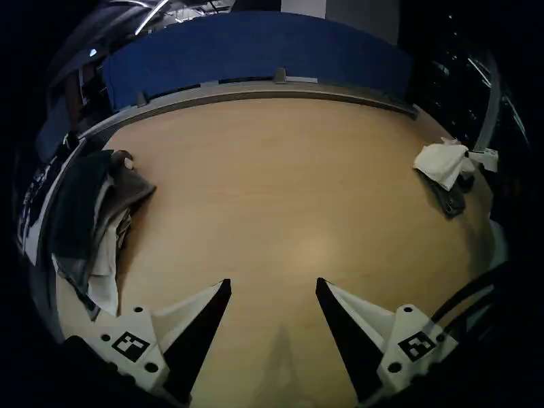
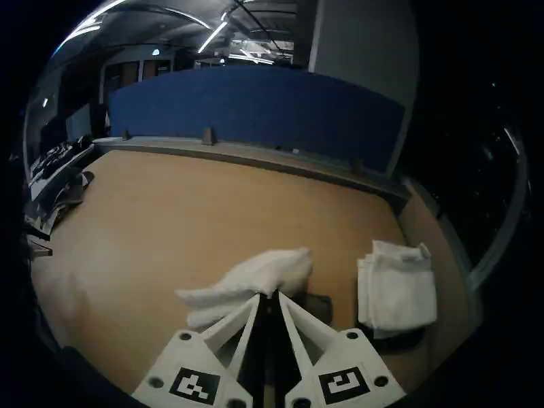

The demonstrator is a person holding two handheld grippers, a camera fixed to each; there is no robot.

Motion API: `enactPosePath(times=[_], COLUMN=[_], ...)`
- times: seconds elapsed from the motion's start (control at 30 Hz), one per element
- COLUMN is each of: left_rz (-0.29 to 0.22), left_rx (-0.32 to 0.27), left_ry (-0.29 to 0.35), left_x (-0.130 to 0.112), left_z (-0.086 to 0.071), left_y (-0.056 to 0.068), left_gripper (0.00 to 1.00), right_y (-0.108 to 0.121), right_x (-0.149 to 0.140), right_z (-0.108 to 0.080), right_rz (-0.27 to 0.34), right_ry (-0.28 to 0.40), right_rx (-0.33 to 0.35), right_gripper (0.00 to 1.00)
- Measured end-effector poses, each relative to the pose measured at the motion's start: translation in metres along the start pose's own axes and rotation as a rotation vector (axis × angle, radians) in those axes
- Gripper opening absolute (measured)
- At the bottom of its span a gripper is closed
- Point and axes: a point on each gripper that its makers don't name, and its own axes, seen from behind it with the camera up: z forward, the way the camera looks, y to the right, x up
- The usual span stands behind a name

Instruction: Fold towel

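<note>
Pinching a bunched white towel (image 2: 251, 279) in the right tool (image 2: 270, 297), clamped tight on the cloth just over the wooden surface (image 2: 170, 217), apparently to carry it out for folding. Holding the left tool (image 1: 272, 289) spread and empty above bare wood, likely ready for a second corner. Just beside the towel, a folded stack (image 2: 396, 285); at the far edge, an unsorted heap (image 1: 95, 217).

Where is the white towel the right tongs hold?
In the right gripper view, the white towel sits bunched at the tips of the right tongs, just left of the folded white towels.
</note>
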Motion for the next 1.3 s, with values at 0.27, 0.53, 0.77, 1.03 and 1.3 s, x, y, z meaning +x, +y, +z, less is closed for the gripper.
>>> enactPosePath(times=[0.27, 0.53, 0.77, 1.03, 1.3], left_rz=[0.01, 0.013, 0.014, 0.018, 0.017], left_rx=[-0.002, 0.004, 0.007, 0.012, 0.012], left_ry=[-0.002, -0.003, -0.004, -0.008, -0.006], left_x=[0.0, -0.001, -0.003, -0.006, -0.008], left_z=[-0.003, -0.005, -0.007, -0.009, -0.01], left_y=[0.004, 0.002, 0.001, 0.0, 0.0], left_gripper=[0.93, 0.93, 0.93, 0.93, 0.93], right_y=[0.019, 0.034, 0.043, 0.047, 0.042], right_x=[-0.038, -0.073, -0.104, -0.133, -0.142], right_z=[-0.008, -0.009, -0.006, 0.003, 0.009], right_rz=[0.059, 0.072, 0.088, 0.125, 0.124], right_ry=[-0.042, -0.101, -0.16, -0.229, -0.254], right_rx=[-0.048, -0.107, -0.154, -0.184, -0.184], right_gripper=[0.04, 0.04, 0.04, 0.04, 0.05])
